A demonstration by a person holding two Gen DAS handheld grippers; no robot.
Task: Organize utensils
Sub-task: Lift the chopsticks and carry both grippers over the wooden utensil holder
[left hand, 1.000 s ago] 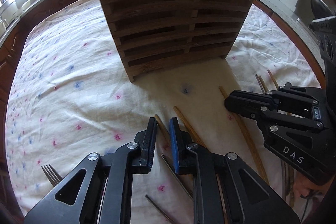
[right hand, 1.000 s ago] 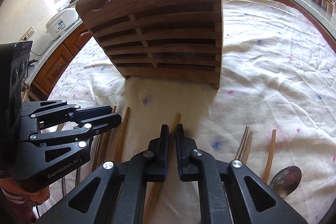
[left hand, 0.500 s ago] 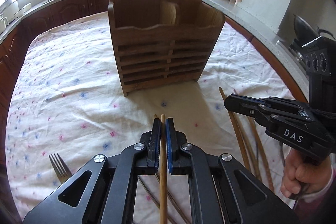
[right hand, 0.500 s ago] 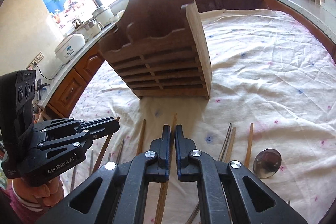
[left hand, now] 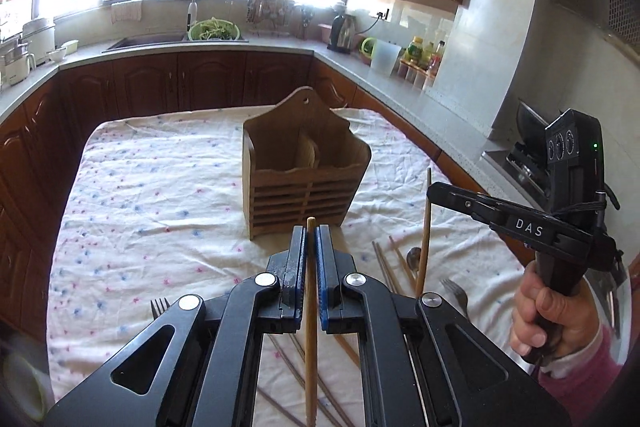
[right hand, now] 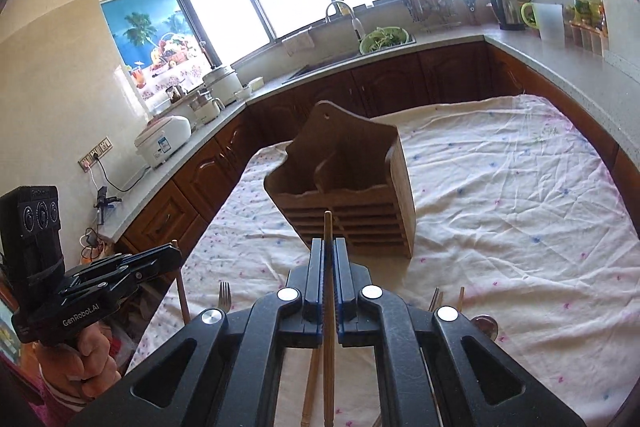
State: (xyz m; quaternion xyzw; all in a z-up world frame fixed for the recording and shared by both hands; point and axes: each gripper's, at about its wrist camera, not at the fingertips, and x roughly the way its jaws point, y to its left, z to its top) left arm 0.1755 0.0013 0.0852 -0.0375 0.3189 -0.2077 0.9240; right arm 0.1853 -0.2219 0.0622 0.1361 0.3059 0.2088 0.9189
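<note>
A wooden slatted utensil holder (left hand: pixel 304 179) (right hand: pixel 344 195) with two compartments stands upright on the floral tablecloth (left hand: pixel 152 211). My left gripper (left hand: pixel 310 233) is shut on a wooden chopstick (left hand: pixel 310 307), lifted above the cloth in front of the holder. My right gripper (right hand: pixel 329 245) is shut on another wooden chopstick (right hand: pixel 329 307); in the left wrist view that gripper (left hand: pixel 434 191) holds its chopstick (left hand: pixel 425 227) upright at the right. The left gripper (right hand: pixel 172 255) appears at the left of the right wrist view. More chopsticks (left hand: pixel 390 263), a spoon (left hand: pixel 413 257) and forks (left hand: pixel 160 305) lie on the cloth.
A person's hand (left hand: pixel 548 311) in a pink sleeve grips the right handle. Dark wood cabinets (left hand: pixel 180 79) and a grey counter with a sink (left hand: pixel 148 41) surround the table. A rice cooker (right hand: pixel 162 141) and a kettle (right hand: pixel 506 7) stand on the counter.
Both grippers closed on a chopstick each and rose from the cloth, tilting up. The holder now looks smaller and farther, and the kitchen has come into view.
</note>
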